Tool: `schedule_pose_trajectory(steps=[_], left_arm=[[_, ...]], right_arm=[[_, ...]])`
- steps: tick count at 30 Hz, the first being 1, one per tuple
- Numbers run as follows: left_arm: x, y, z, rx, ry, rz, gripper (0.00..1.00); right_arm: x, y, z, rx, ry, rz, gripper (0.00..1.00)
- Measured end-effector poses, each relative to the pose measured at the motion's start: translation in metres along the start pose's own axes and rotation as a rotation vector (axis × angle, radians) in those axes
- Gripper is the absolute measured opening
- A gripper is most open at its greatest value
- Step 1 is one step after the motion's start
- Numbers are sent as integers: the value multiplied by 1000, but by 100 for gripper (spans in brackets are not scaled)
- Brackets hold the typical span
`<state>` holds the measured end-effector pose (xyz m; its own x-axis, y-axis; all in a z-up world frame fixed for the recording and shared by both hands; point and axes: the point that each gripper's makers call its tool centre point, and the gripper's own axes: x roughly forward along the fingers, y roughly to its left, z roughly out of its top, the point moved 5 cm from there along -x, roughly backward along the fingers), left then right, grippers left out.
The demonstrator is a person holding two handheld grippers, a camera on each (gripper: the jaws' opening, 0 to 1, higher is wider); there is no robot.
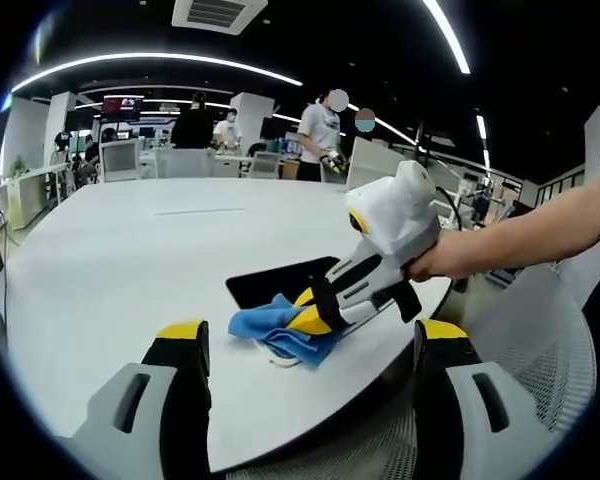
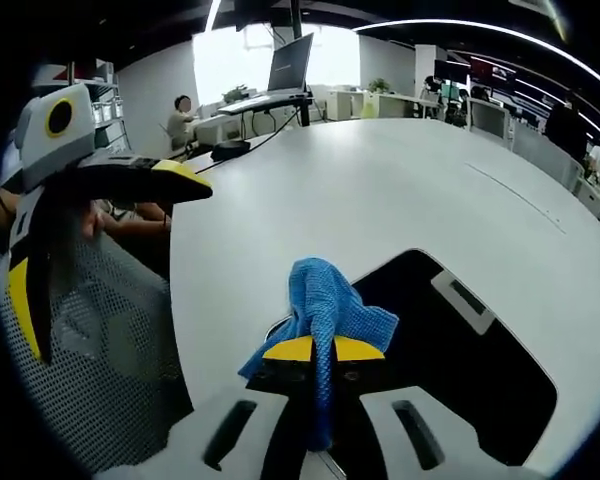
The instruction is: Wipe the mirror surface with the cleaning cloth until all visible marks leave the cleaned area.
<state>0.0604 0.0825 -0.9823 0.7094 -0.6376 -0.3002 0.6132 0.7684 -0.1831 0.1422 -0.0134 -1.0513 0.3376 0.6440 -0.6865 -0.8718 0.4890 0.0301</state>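
Beside the mirror (image 2: 460, 360), right hand-held gripper (image 2: 324, 350) clamps the blue cloth (image 2: 325, 295); left hand-held gripper (image 1: 310, 345) gapes apart.

Open-plan office, desks (image 1: 190, 160), monitors (image 2: 290, 62)

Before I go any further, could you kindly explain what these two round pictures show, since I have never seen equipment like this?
There is no robot here: a person holds a two-jaw tool in each hand, and a fisheye camera rides on each one. The left gripper view looks along the left tool, whose yellow-tipped jaws stand open at the bottom. Beyond them is the right tool, held in the person's hand and pinching a blue cleaning cloth. The right gripper view looks along that right tool, its jaws shut on the cloth. The other tool enters at its left edge. Both views show a white table with a dark, flat mirror lying on it, near the table's edge. People and desks are in the background.
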Motion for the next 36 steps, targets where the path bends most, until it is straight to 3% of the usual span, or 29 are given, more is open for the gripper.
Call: schedule_pose_trajectory(steps=[36], left_arm=[[0, -1, 0, -3, -6, -8, 81]], right_arm=[[23, -58, 25, 31, 53, -110, 0]])
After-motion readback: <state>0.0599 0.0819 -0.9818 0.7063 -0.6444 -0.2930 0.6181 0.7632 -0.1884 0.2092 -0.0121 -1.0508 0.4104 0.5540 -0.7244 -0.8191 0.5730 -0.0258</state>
